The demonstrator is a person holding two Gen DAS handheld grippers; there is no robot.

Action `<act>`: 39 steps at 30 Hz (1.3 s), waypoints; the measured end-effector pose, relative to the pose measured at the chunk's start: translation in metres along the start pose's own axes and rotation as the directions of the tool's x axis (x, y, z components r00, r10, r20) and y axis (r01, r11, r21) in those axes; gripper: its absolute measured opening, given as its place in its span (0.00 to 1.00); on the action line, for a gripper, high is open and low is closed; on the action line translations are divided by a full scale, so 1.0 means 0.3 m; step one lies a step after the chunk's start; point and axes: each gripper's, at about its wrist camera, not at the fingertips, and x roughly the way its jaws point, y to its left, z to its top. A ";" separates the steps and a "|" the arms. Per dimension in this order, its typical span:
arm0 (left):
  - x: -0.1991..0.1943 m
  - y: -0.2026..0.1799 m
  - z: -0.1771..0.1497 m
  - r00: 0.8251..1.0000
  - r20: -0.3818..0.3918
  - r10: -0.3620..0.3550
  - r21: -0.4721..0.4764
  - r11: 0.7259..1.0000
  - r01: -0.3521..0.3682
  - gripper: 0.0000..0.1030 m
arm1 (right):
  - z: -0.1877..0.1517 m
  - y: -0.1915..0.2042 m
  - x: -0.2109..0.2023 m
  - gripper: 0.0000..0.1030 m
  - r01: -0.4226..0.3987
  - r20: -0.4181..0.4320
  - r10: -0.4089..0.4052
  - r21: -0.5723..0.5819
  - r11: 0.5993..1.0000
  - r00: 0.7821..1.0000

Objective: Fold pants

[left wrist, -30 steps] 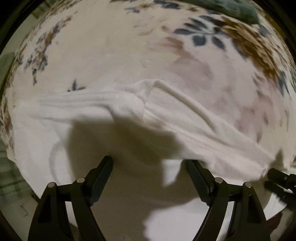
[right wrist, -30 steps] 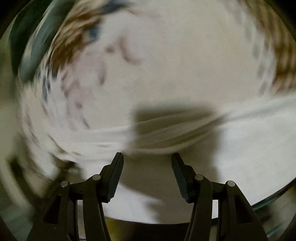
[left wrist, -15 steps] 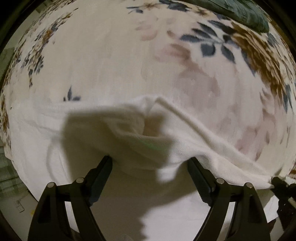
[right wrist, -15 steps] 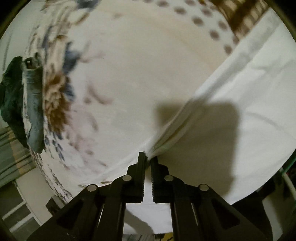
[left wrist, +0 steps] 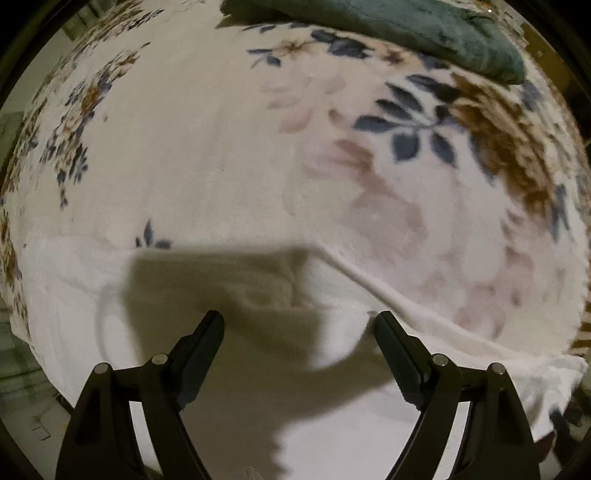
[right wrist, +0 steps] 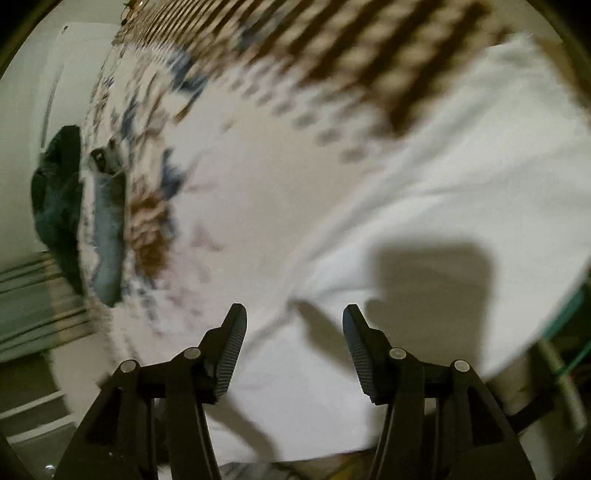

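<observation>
Left gripper spread, empty, over pants at crotch seam. Right gripper also spread, empty, over white fabric. Pants lie along near edge of floral blanket, roughly flat, one fold ridge showing. Looks early: most folds left. Green cloth at far edge.

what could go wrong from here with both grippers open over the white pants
1. The white pants look bunched just ahead of the left gripper; closing there might pinch several layers and skew the fold.
2. The right gripper view is motion-blurred, so a hasty grab could miss the pants' edge and catch the floral blanket too.
</observation>
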 end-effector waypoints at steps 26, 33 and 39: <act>0.037 -0.415 -0.395 0.993 -0.117 -0.003 0.306 0.951 0.039 0.81 | 0.181 -0.681 -0.263 0.09 0.143 0.318 -0.214 0.230 0.963 0.924; 0.034 -0.447 -0.322 0.994 -0.110 0.015 0.352 0.935 0.025 0.86 | 0.187 -0.760 -0.242 0.27 0.071 0.251 -0.151 0.302 0.951 0.956; 0.095 -0.401 -0.306 0.991 -0.113 -0.066 0.286 0.953 0.096 1.00 | 0.168 -0.873 -0.197 0.65 -0.135 0.245 0.069 0.262 0.956 0.967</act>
